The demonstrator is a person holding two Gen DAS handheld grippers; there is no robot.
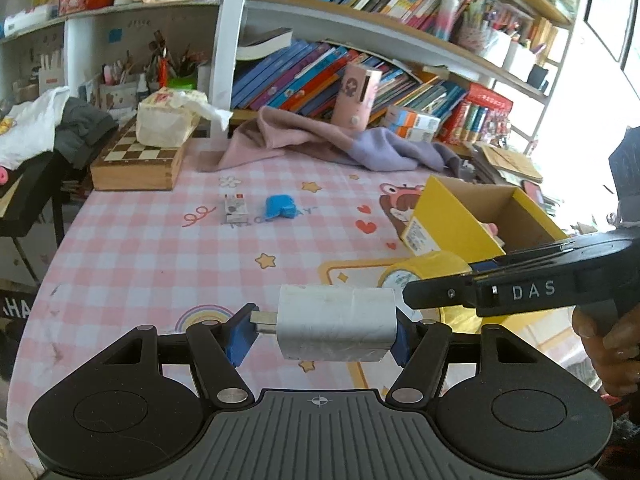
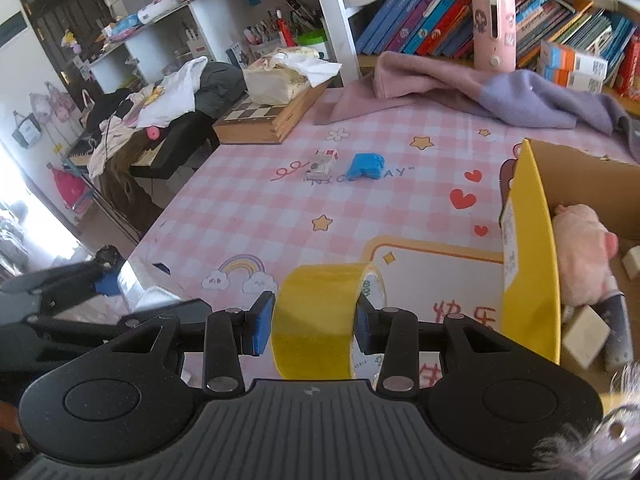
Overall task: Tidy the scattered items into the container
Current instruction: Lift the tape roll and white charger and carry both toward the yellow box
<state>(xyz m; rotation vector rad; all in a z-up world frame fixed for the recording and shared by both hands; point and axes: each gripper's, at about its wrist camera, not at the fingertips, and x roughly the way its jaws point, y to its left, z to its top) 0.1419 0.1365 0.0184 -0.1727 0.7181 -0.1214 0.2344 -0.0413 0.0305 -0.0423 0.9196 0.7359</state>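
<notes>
My left gripper (image 1: 320,334) is shut on a white charger plug (image 1: 336,322), metal prongs pointing left, held above the table. My right gripper (image 2: 312,324) is shut on a yellow tape roll (image 2: 320,320), which also shows in the left wrist view (image 1: 424,272). The yellow cardboard box (image 2: 528,264) stands just right of the tape, holding a pink plush toy (image 2: 584,260) and white blocks (image 2: 586,336). It also shows in the left wrist view (image 1: 452,220). A blue crumpled item (image 1: 280,206) and a small card pack (image 1: 236,208) lie mid-table.
A wooden chess box (image 1: 136,164) with a tissue pack (image 1: 164,120) sits at the back left. Pink and purple cloth (image 1: 340,144) lies along the back under the bookshelves. The table's left edge drops to a cluttered bench (image 2: 152,152).
</notes>
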